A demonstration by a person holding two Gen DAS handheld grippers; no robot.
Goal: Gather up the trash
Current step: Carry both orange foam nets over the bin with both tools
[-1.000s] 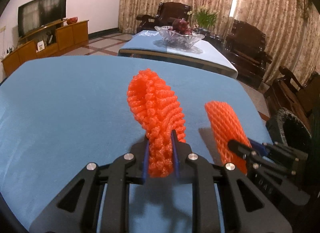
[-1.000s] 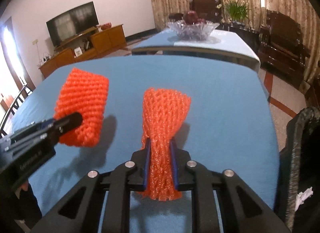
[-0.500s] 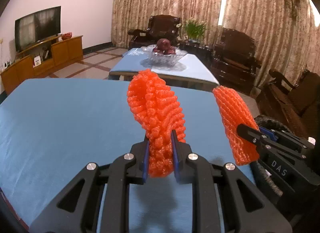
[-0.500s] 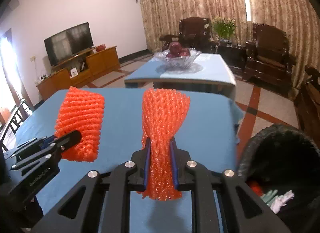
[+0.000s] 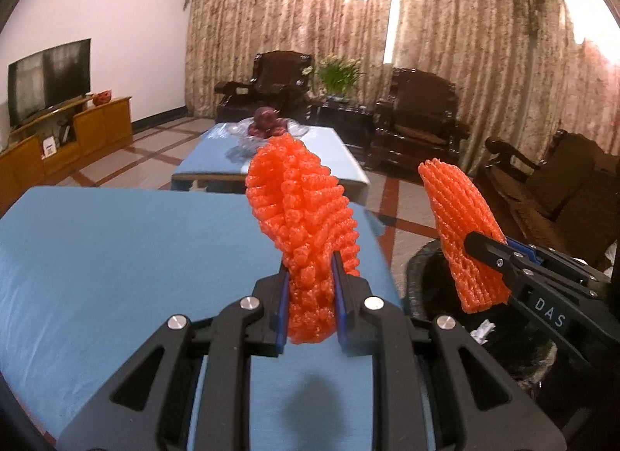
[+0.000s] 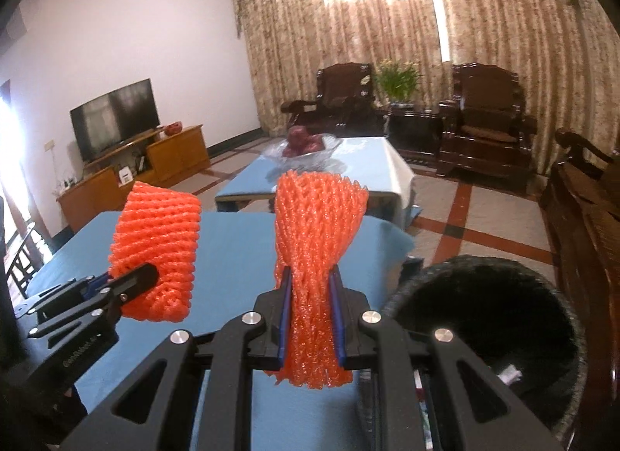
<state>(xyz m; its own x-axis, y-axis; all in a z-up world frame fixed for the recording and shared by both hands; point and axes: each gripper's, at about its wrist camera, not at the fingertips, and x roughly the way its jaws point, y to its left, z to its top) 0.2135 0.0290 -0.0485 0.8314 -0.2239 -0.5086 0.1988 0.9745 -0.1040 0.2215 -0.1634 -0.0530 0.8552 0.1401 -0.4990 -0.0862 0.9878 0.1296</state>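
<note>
My left gripper (image 5: 310, 288) is shut on an orange foam fruit net (image 5: 302, 210) and holds it in the air over the right end of the blue table (image 5: 116, 257). My right gripper (image 6: 312, 300) is shut on a second orange foam net (image 6: 317, 218), held at the table's right edge beside the black trash bin (image 6: 542, 280). In the left wrist view the right gripper (image 5: 488, 257) and its net (image 5: 461, 218) hang over the bin's rim (image 5: 416, 261). In the right wrist view the left gripper (image 6: 131, 280) and its net (image 6: 159, 245) are at the left.
The bin holds white scraps (image 6: 509, 373). Beyond stand a second blue table (image 6: 372, 164) with a glass fruit bowl (image 6: 306, 147), dark wooden armchairs (image 6: 488, 121), a TV (image 6: 116, 117) on a wooden cabinet, and a wooden chair (image 6: 589, 195) right of the bin.
Both grippers have risen and moved right toward the bin, each still holding its net. The right net has gone from over the table to over the bin's rim.
</note>
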